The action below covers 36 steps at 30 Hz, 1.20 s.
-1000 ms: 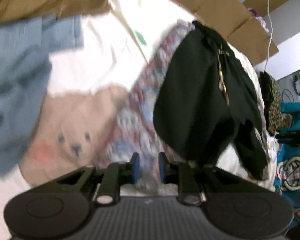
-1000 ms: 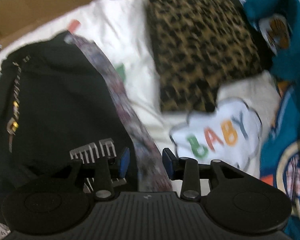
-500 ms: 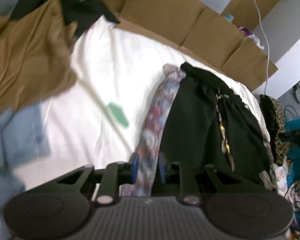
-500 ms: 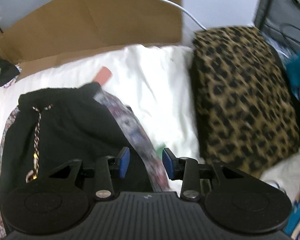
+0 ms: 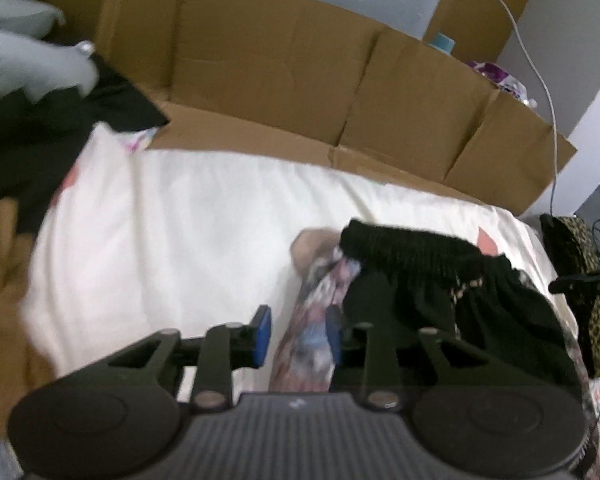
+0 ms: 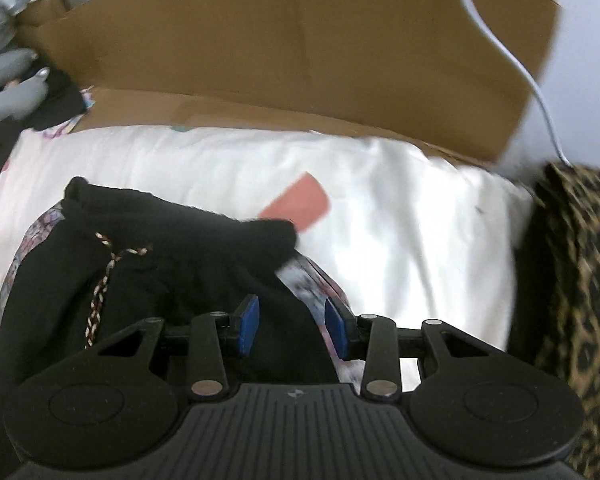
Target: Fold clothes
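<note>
Left wrist view
- Left gripper (image 5: 298,334): jaws opening; blue pads stand apart. The patterned garment (image 5: 314,320) runs up between them, close to or against the right-hand pad and clear of the left-hand one; not pinched, so released
- Black shorts (image 5: 460,292): lie on the patterned garment, gathered waistband (image 5: 412,248) at the far end, spreading toward the right of the picture. They cover most of the garment beneath, leaving only a strip of it showing along the near edge
- White bedding (image 5: 188,232): the working surface, bare to the left of the clothes
- Cardboard (image 5: 300,80): stands along the far edge of the bedding like a backstop
- Brown cloth (image 5: 4,264) and dark cloth (image 5: 40,128): heaped at the left, probably waiting their turn

Right wrist view
- Right gripper (image 6: 291,328): jaws opening, pads apart; shorts and the patterned edge lie in the gap below, nothing clamped
- Black shorts (image 6: 148,272): braided drawcord (image 6: 104,284) on top, waistband toward the cardboard (image 6: 300,40)
- Patterned garment (image 6: 316,284): strip showing along the right side of the shorts
- Leopard-print item (image 6: 580,300): at the right, well apart
- Judgement: each gripper sits at one side edge of the stacked pair, likely placed to take both sides for one fold
</note>
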Each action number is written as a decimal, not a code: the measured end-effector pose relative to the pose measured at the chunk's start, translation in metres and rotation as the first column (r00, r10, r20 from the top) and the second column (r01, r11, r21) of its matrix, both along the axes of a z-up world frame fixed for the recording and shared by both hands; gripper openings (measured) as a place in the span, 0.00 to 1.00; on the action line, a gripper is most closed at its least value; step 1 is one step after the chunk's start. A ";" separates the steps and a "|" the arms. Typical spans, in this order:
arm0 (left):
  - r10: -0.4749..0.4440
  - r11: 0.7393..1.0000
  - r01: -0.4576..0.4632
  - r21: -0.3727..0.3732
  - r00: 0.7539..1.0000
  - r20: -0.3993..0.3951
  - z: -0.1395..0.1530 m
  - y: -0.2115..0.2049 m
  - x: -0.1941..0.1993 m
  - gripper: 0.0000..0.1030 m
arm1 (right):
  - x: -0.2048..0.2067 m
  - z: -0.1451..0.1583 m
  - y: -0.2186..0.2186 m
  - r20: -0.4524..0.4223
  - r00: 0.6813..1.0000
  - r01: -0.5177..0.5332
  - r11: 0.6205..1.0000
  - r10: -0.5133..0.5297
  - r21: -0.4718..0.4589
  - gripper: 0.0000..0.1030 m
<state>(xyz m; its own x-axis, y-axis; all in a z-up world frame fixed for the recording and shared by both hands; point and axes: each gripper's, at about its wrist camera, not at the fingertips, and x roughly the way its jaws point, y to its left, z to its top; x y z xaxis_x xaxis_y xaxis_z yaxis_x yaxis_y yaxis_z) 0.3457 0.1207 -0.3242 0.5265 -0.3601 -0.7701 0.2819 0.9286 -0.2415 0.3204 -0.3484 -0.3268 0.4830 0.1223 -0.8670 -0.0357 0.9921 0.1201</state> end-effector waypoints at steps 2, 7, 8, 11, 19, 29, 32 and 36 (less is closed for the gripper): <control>-0.024 1.000 0.024 0.010 1.000 0.008 -0.004 -0.013 0.015 0.38 | 0.006 -0.002 0.001 0.020 1.000 -0.006 1.000 0.006 -0.004 0.50; -0.115 0.986 0.115 0.117 0.993 -0.007 -0.022 -0.050 0.049 0.46 | 0.019 -0.018 -0.009 0.038 0.998 0.049 0.999 -0.049 -0.004 0.50; -0.123 0.981 0.123 0.149 0.992 -0.012 -0.025 -0.057 0.055 0.47 | 0.022 -0.022 -0.012 0.037 0.997 0.061 0.998 -0.060 -0.010 0.50; -0.153 0.973 0.160 0.168 0.987 -0.051 -0.037 -0.071 0.065 0.47 | 0.029 -0.032 -0.017 0.021 0.997 0.070 0.997 -0.069 -0.031 0.50; -0.256 0.939 0.263 0.220 0.965 -0.062 -0.051 -0.098 0.073 0.48 | 0.043 -0.047 -0.010 0.016 1.000 0.008 1.000 -0.009 0.030 0.50; -0.239 0.956 0.252 0.147 0.966 -0.102 -0.067 -0.089 0.081 0.60 | 0.035 -0.072 0.000 -0.061 0.998 -0.015 0.998 0.019 0.063 0.50; -0.254 0.954 0.270 0.131 0.959 -0.124 -0.065 -0.090 0.077 0.55 | 0.037 -0.069 0.006 -0.077 0.996 -0.038 0.998 0.042 0.054 0.36; -0.297 0.935 0.313 0.168 0.948 -0.112 -0.059 -0.094 0.070 0.30 | 0.033 -0.055 0.018 -0.028 0.995 -0.095 0.995 0.094 -0.020 0.13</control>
<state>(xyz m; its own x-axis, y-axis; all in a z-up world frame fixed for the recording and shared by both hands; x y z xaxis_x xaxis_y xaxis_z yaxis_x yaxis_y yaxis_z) 0.4161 0.0267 -0.3835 0.3443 -0.3437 -0.8737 0.5444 0.8313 -0.1125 0.3533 -0.3305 -0.3820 0.4469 0.1480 -0.8823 -0.1265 0.9868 0.1014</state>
